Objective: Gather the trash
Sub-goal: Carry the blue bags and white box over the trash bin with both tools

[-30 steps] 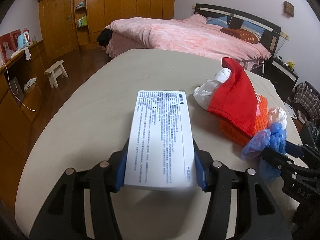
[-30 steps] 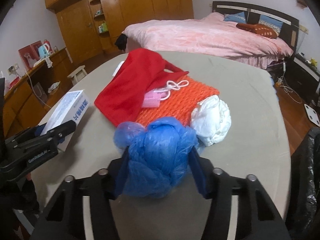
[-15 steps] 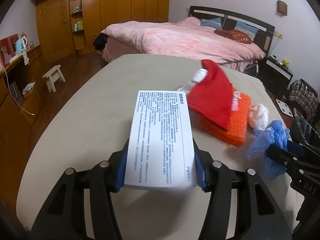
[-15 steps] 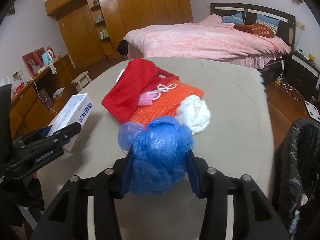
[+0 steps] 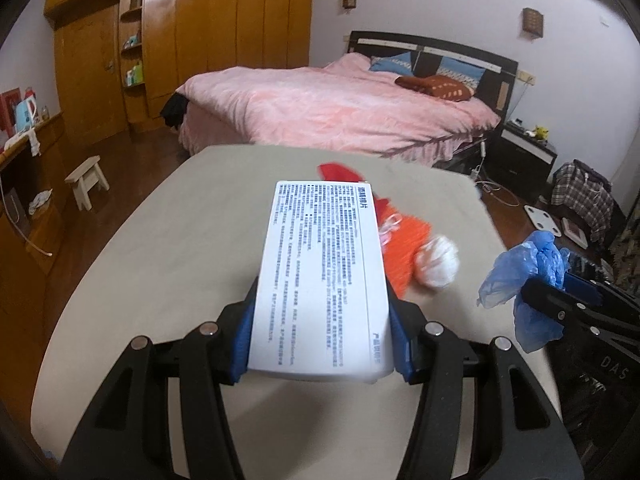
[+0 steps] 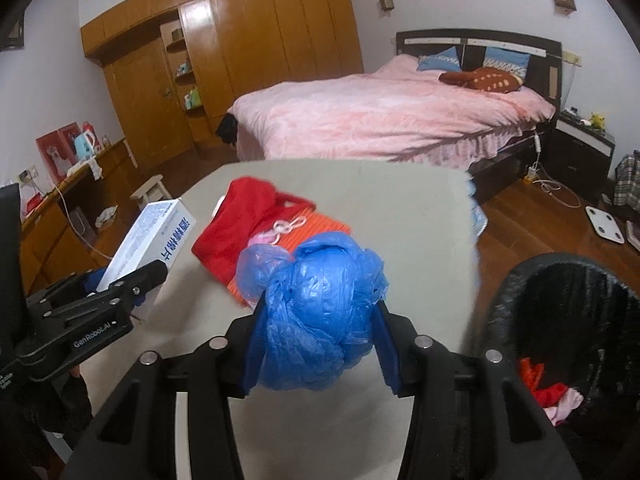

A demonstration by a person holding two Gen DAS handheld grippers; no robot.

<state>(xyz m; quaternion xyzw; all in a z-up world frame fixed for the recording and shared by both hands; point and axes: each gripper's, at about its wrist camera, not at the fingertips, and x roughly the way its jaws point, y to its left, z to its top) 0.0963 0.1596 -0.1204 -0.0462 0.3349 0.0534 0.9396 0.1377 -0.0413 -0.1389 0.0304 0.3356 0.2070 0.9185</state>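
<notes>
My left gripper point(image 5: 322, 320) is shut on a white printed carton point(image 5: 324, 272), held above the beige table point(image 5: 180, 260). In the right wrist view the same carton point(image 6: 160, 236) and left gripper point(image 6: 132, 284) sit at the left. My right gripper point(image 6: 320, 332) is shut on a crumpled blue plastic bag point(image 6: 316, 304), which also shows at the right of the left wrist view as a blue bag point(image 5: 528, 272). A black-lined trash bin point(image 6: 504, 312) stands on the floor to the right of the table, with red and pink scraps point(image 6: 552, 392) inside.
A red cloth point(image 6: 240, 220), an orange knitted piece point(image 6: 316, 228) and a white wad point(image 5: 438, 264) lie on the table. Beyond are a pink bed point(image 6: 380, 120), wooden wardrobes point(image 6: 260, 40), a small stool point(image 5: 86, 180) and a floor scale point(image 6: 604, 224).
Both grippers have risen and drawn back from the pile with their loads still held. The views swung right, and the trash bin has come into the right wrist view.
</notes>
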